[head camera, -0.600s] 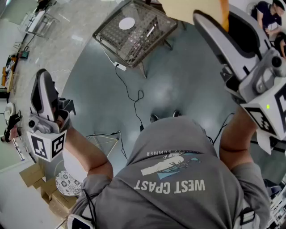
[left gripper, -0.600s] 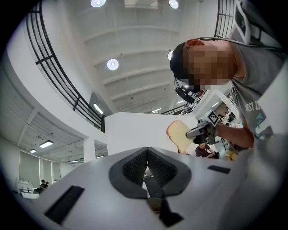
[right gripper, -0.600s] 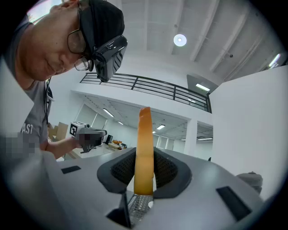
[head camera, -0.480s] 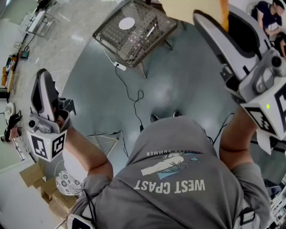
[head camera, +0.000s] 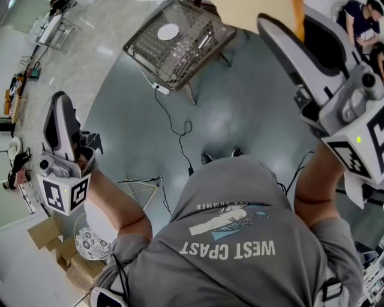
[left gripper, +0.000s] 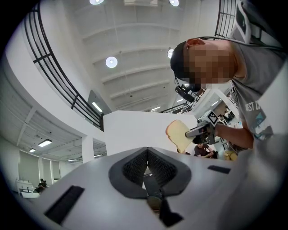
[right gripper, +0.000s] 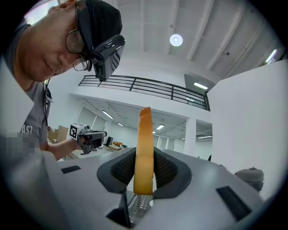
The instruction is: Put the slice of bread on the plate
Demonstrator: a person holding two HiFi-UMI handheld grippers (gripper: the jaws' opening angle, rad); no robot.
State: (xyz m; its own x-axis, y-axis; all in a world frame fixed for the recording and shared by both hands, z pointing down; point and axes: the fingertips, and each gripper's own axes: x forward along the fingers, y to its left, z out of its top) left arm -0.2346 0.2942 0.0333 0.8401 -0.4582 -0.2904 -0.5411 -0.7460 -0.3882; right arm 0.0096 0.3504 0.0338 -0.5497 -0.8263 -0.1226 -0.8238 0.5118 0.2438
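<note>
A slice of bread (right gripper: 144,152) stands edge-on between the jaws of my right gripper (right gripper: 145,173), which is shut on it and held up near my head. In the head view the slice (head camera: 252,13) shows at the top edge, above the right gripper (head camera: 273,27). The left gripper view shows the slice (left gripper: 180,135) from its flat side. My left gripper (left gripper: 146,167) is raised at the left, shut with nothing in it; the head view shows it too (head camera: 59,102). A white plate (head camera: 168,31) lies on a mesh-topped table (head camera: 198,57) far below.
A black cable (head camera: 177,135) and a power strip (head camera: 161,89) lie on the grey floor below the table. Cardboard boxes (head camera: 45,231) and a patterned round thing (head camera: 91,246) sit at the lower left. A seated person (head camera: 360,18) is at the top right.
</note>
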